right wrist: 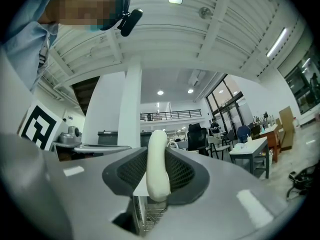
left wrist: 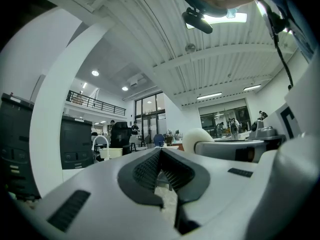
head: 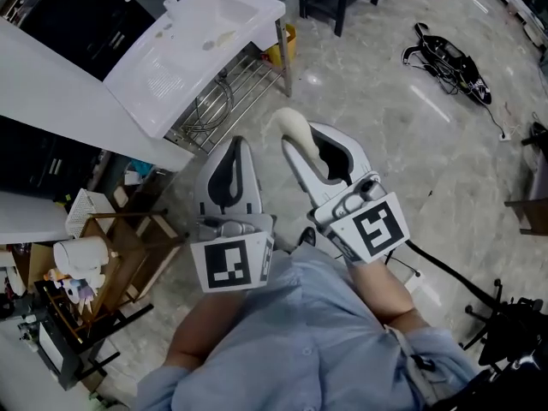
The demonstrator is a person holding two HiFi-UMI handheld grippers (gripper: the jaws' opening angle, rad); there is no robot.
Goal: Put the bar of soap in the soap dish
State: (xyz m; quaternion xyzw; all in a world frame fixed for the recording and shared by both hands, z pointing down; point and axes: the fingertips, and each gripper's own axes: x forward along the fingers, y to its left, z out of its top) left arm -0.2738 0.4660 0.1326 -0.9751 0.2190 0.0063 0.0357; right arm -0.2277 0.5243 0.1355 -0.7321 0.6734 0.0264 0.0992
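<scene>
A cream, rounded bar of soap (head: 292,122) stands on edge between the pads of my right gripper (head: 297,137), which is shut on it. In the right gripper view the soap (right wrist: 157,164) fills the gap between the dark ribbed pads and sticks out past the tips. My left gripper (head: 237,146) is held beside it, its jaws shut with nothing between them (left wrist: 160,152). The left gripper view also catches the soap (left wrist: 198,136) at its right. Ahead, up and to the left, is a white sink (head: 244,7) on a wire rack, with a pale oval patch (head: 224,37) on it. I cannot make out a soap dish.
A white counter (head: 51,92) runs along the left next to the sink. Below it stand a wooden stool (head: 128,247) and cluttered shelves. A yellow bin (head: 284,44) is behind the rack. Black cables (head: 449,62) lie on the marble floor, and a black stand (head: 514,324) is at lower right.
</scene>
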